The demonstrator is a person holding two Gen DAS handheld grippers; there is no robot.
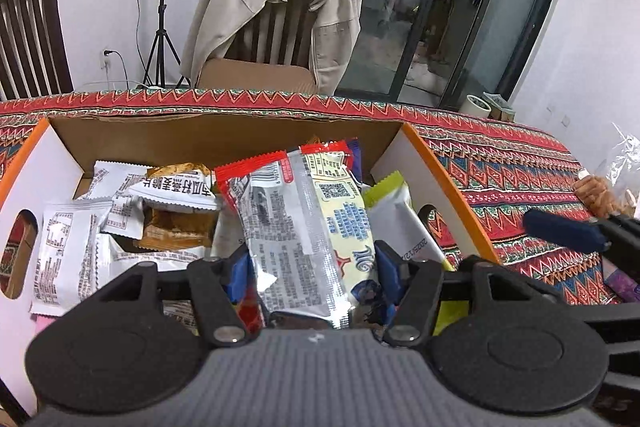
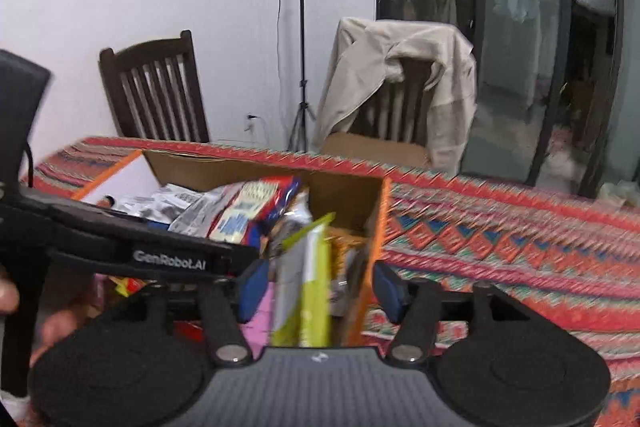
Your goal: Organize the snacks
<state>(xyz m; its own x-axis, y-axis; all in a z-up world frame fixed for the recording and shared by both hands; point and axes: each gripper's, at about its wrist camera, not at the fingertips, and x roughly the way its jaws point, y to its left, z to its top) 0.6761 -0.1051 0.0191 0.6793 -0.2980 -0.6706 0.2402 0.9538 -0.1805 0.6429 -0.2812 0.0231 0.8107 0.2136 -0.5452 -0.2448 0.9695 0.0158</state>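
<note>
A cardboard box [image 1: 224, 131] with orange-edged white flaps holds several snack packets. My left gripper [image 1: 310, 267] hangs over the box with its jaws wide apart; a silver and red packet [image 1: 288, 223] lies between the blue pads [image 1: 239, 273], which do not press it. A yellow-green and white packet [image 1: 394, 203] lies at the box's right side. My right gripper [image 2: 318, 285] is open over the box's right wall [image 2: 378, 223], above the yellow-green packet [image 2: 306, 283]. The right wrist view is blurred.
The box sits on a table with a red patterned cloth [image 1: 500, 167]. Two wooden chairs stand behind it, one draped with a beige jacket [image 1: 280, 3]. A clear bag with a brown snack [image 1: 600, 191] lies on the cloth at the right. The other gripper's blue finger [image 1: 564, 229] shows at the right.
</note>
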